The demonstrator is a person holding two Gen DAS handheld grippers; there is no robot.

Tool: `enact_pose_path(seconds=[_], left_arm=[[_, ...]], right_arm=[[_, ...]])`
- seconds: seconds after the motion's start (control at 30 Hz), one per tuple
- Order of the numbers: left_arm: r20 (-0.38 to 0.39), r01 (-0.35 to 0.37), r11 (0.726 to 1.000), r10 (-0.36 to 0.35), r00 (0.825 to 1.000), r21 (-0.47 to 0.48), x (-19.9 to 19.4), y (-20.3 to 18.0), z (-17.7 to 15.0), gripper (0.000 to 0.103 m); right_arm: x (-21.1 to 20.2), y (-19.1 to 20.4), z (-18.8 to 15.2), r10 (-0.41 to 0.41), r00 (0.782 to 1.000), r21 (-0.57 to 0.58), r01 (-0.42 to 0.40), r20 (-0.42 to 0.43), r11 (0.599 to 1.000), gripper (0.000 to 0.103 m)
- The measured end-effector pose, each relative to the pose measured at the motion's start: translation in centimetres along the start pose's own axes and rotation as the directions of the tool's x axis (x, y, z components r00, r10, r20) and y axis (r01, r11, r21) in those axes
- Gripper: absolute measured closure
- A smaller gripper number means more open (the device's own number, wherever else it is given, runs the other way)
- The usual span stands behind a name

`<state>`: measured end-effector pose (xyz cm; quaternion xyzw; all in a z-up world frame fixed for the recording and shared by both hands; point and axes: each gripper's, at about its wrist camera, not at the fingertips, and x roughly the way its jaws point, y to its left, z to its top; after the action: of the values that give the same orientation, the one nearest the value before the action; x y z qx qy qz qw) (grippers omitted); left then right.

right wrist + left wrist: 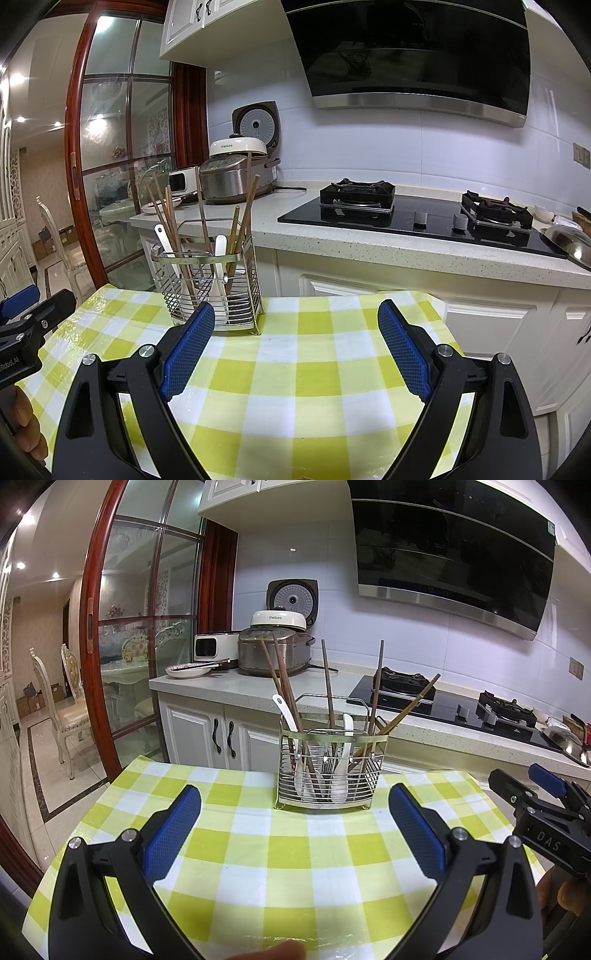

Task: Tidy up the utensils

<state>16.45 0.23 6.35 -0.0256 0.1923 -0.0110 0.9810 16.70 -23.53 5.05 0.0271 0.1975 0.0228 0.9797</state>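
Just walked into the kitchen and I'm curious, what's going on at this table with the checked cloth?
A person holds a two-finger gripper in each hand over the table. The left gripper and the right gripper are both open and empty, pointing toward a wire utensil holder. The holder stands upright on the cloth with wooden chopsticks and white spoons in it. Nothing is being gripped at this moment.

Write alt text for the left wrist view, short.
A wire utensil caddy holding wooden chopsticks and white spoons stands on a green-and-white checked tablecloth, straight ahead of the open, empty left claw. The right claw shows at the right edge; a kitchen counter runs behind.
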Motion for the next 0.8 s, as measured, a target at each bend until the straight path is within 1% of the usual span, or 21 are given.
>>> enact_pose_path(seconds=[0.67,0.8], left_arm=[[-0.003,0.004,1.000,-0.004,1.000,-0.001,0.12,0.01,-0.06,0.004],[-0.002,0.014,1.000,-0.014,1.000,0.000,0.17,0.05,-0.36,0.004]], right_arm=[[0.24,0.18,-0.08,0.001,1.000,-0.003,-0.001,-0.001,1.000,0.019],[0.29,0.26,-0.19,0.003,1.000,-0.005,-0.003,-0.004,1.000,0.019]])
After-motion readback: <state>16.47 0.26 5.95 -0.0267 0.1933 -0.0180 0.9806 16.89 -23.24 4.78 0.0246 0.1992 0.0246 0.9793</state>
